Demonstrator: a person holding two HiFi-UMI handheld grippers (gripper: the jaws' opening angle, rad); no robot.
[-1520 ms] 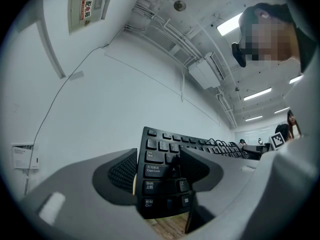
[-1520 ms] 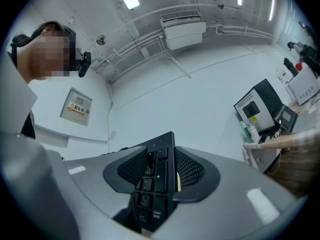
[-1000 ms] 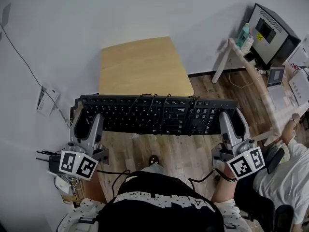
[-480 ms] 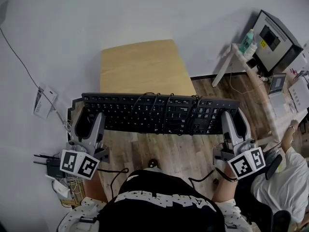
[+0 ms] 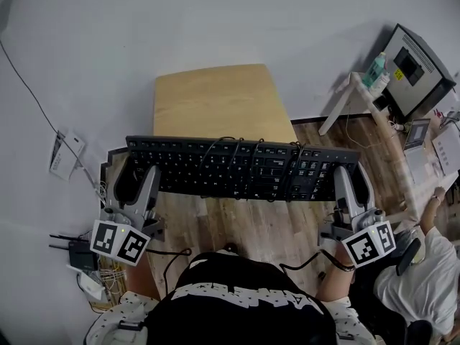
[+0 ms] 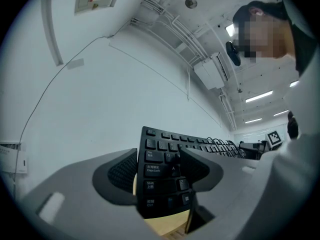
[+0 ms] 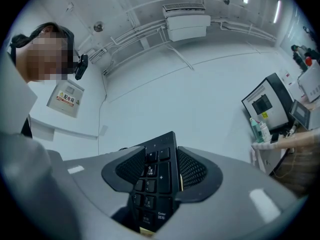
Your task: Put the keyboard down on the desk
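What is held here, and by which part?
Both hold the black keyboard: the left gripper clamps its left end, at the Caps Lock keys; the right gripper its numpad end.

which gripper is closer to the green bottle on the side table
Right. The right gripper clamps the keyboard at its numpad end, on the side of the bottle; the left gripper clamps the opposite end, a full keyboard length farther away.

Probably an office or lab workroom: plain white walls (image 5: 215,20), wood-look floor (image 5: 244,225), a small pale wooden surface (image 5: 215,103), a boxy screened machine (image 5: 420,70) on a white side table (image 5: 336,108), a router (image 5: 77,254) on the floor, ceiling strip lights (image 6: 259,96), and a wall-mounted air conditioner (image 7: 187,28).
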